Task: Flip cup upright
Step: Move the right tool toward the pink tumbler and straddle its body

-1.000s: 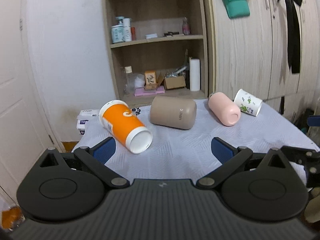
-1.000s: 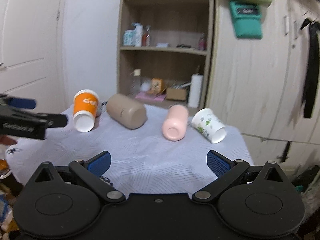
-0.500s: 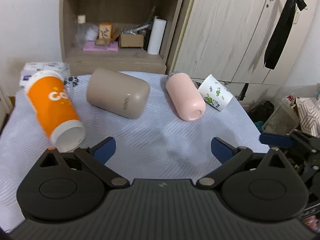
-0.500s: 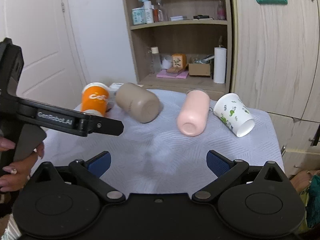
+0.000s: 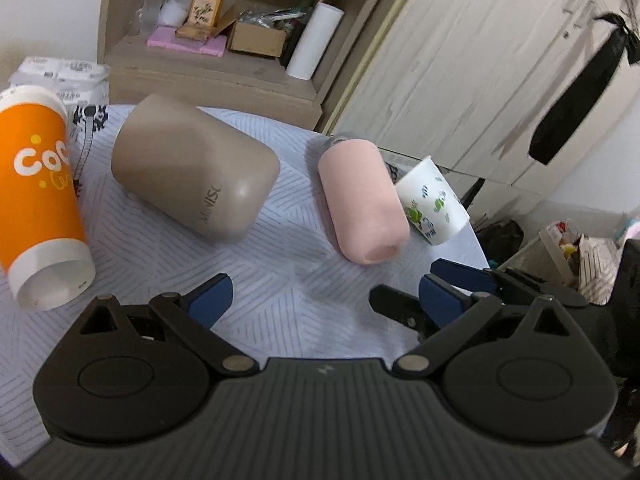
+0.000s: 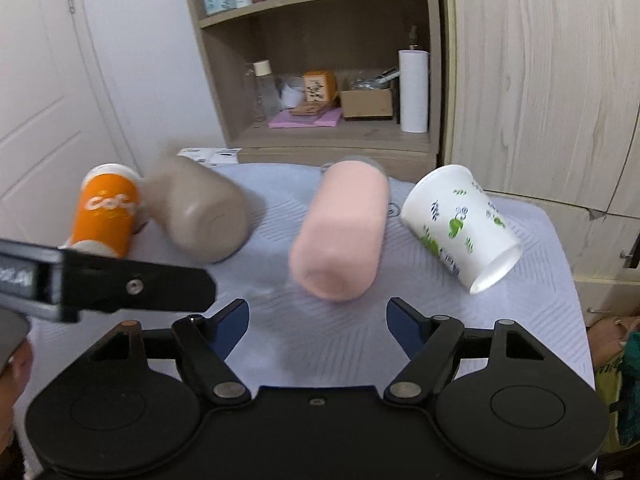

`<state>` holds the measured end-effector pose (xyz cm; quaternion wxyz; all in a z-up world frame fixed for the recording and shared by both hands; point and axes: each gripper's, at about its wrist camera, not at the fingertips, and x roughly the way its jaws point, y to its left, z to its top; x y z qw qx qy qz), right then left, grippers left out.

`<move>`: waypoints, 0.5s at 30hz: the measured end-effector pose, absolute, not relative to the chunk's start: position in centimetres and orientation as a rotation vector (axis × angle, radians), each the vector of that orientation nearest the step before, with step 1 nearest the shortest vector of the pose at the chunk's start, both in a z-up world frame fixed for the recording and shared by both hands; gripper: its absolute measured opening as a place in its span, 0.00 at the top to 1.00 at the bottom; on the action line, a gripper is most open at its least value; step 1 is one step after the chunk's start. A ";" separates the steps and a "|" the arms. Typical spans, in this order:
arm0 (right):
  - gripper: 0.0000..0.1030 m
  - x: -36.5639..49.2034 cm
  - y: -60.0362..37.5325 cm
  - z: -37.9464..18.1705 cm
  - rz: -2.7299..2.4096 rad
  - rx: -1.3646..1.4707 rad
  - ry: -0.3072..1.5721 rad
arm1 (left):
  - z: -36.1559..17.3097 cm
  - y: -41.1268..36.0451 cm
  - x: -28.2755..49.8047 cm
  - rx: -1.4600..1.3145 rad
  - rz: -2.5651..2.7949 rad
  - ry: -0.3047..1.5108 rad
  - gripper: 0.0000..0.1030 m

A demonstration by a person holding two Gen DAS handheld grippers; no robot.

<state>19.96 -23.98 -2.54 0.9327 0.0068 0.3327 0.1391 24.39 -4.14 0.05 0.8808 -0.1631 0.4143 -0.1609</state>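
While all four cups lie on their sides, nothing is gripped: right gripper (image 6: 318, 318) spread, empty, lined up near the pink cup (image 6: 338, 232), likely sized for its body. Left gripper (image 5: 324, 300) also spread, hovering between tan cup (image 5: 196, 172) and pink.

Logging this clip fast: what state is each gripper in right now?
Left gripper: open, holding nothing, above the cloth.
Right gripper: open, holding nothing, facing the pink cup.
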 end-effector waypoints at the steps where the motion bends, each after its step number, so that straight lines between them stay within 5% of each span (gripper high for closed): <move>1: 0.22 20.6 -24.0 -2.6 0.281 0.013 0.685 | -0.1 -3.9 24.7 -0.356 -0.328 0.868 0.03; 15: 0.22 23.5 -23.6 -3.2 0.258 -0.027 0.623 | -1.7 -2.0 26.5 -0.507 -0.309 0.871 0.03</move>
